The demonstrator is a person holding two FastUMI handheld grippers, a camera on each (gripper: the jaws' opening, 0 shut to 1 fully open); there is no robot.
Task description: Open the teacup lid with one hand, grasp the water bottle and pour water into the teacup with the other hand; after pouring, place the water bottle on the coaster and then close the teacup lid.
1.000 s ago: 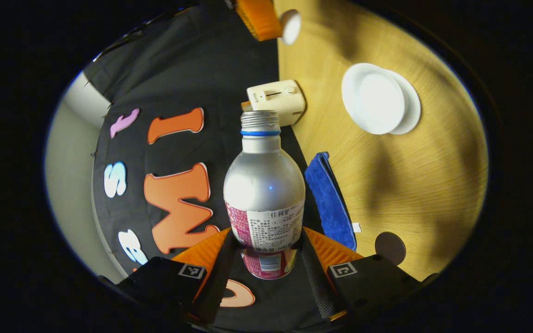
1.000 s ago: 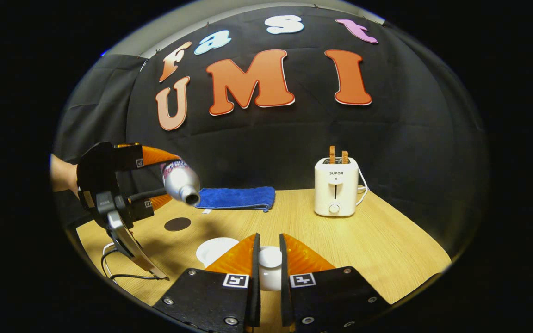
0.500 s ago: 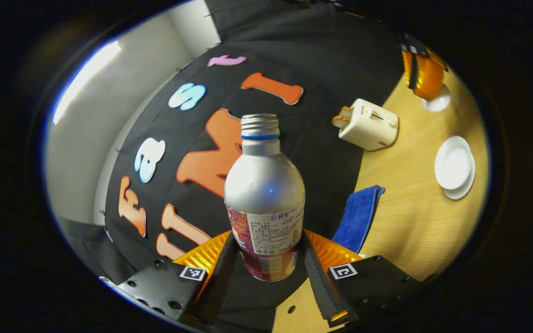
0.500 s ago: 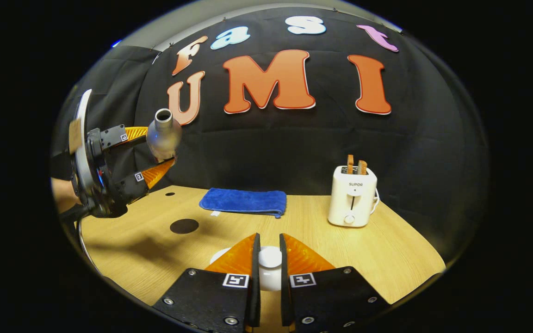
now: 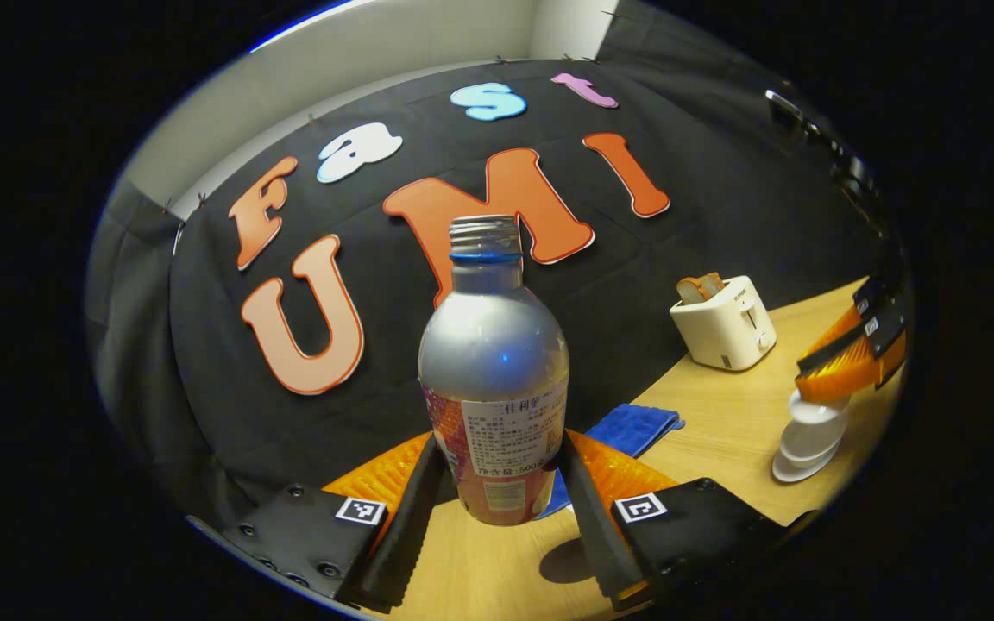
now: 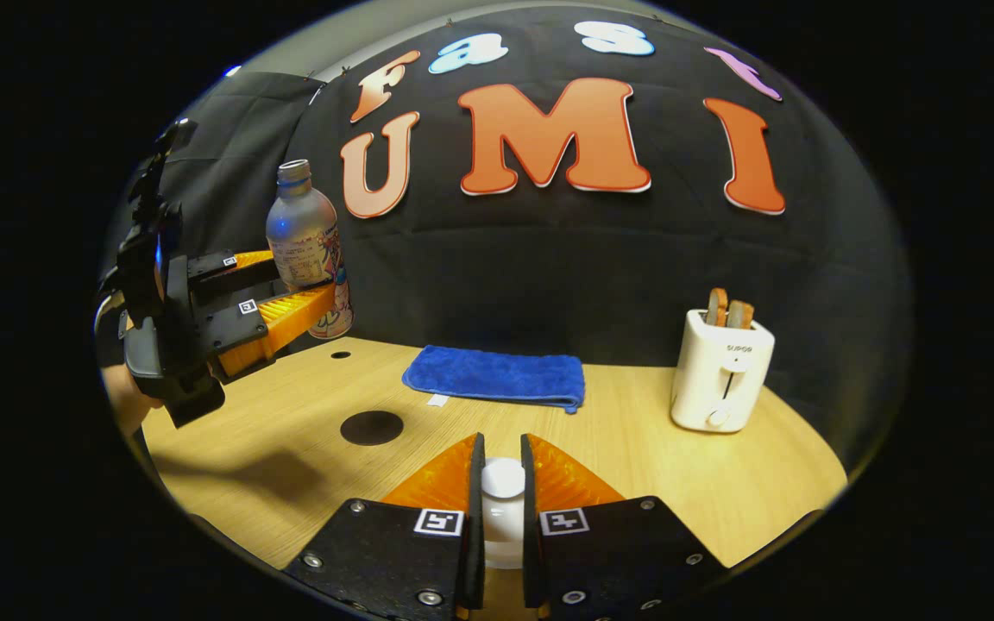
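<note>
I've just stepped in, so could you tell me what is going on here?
The left gripper holds the water bottle upright above the table, not yet on the dark coaster. The right gripper pinches the teacup lid by its knob, over the teacup.

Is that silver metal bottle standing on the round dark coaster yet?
Apart. In the right gripper view the silver metal bottle hangs in the left tool, well above the wooden table; the round dark coaster lies bare.
</note>
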